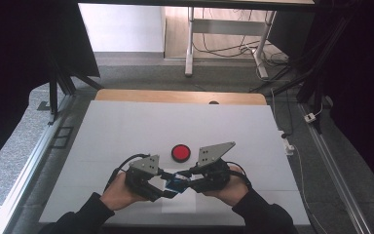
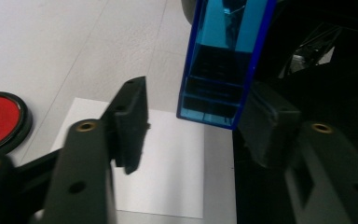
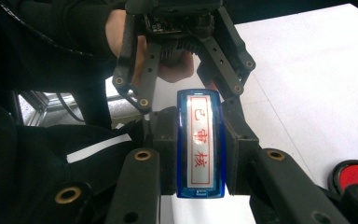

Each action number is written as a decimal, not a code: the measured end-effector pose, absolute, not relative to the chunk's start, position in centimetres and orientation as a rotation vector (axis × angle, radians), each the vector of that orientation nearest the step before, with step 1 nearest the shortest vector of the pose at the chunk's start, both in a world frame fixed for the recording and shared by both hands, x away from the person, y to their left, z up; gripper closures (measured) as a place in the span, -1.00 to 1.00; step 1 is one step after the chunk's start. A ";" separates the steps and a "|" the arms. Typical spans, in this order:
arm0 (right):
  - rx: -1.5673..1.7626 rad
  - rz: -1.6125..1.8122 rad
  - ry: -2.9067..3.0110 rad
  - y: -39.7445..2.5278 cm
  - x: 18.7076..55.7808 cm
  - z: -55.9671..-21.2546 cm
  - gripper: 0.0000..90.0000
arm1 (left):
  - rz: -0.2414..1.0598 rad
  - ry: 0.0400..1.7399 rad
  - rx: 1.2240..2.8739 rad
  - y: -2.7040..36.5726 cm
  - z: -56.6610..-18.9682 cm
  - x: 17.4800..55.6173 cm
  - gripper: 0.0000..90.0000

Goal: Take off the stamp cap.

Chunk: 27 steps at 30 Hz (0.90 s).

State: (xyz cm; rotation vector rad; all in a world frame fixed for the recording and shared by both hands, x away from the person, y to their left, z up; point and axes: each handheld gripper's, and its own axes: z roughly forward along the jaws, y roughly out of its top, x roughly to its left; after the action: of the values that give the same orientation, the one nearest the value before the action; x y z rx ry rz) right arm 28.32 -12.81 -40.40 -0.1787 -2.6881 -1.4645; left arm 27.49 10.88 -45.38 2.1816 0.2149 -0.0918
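White table (image 1: 126, 126), right gripper (image 3: 199, 154) pinching blue stamp (image 3: 200, 144) lengthwise along its jaws, left gripper (image 2: 191, 126) spread beside it

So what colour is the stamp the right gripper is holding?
Translucent blue stamp, white label, red characters; clearest in the right gripper view.

Glossy blue plastic stamp (image 3: 200, 144) — matt black jaws — smooth white paper sheet (image 2: 172, 172).
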 end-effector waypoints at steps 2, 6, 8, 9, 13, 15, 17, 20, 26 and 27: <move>-0.164 -1.462 -2.685 -12.8 28.3 -40.4 0.58 | -0.100 0.205 2.175 10.9 -45.4 27.4 0.14; -0.160 -1.465 -2.681 -12.8 28.3 -40.4 0.58 | -0.115 0.185 2.155 11.1 -45.3 27.4 0.30; -0.157 -1.469 -2.676 -12.8 28.3 -40.4 0.58 | -0.120 0.184 2.147 11.1 -45.3 27.4 0.31; -0.158 -1.474 -2.674 -12.8 28.3 -40.4 0.58 | -0.123 0.180 2.145 11.1 -45.3 27.4 0.33; -0.157 -1.475 -2.663 -12.8 28.3 -40.3 0.58 | -0.131 0.165 2.144 11.0 -45.3 27.4 0.37; -0.154 -1.476 -2.661 -12.8 28.3 -40.3 0.58 | -0.140 0.156 2.143 11.0 -45.3 27.4 0.43; -0.144 -1.475 -2.658 -12.8 28.3 -40.3 0.58 | -0.154 0.150 2.136 11.1 -45.3 27.4 0.45; -0.136 -1.476 -2.646 -12.8 28.3 -40.3 0.58 | -0.164 0.142 2.128 11.2 -45.3 27.4 0.48; -0.135 -1.483 -2.589 -13.1 28.5 -40.1 0.58 | -0.187 0.098 2.103 11.4 -45.1 27.4 0.52; -0.137 -1.485 -2.579 -13.1 28.5 -40.2 0.58 | -0.190 0.094 2.104 11.4 -45.1 27.4 0.52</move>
State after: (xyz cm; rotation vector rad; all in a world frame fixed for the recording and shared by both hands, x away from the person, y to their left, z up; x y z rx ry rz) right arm 28.51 -13.07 -40.16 -0.1375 -2.5790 -1.4850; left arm 27.37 11.38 -45.10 2.1041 0.0944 -0.1895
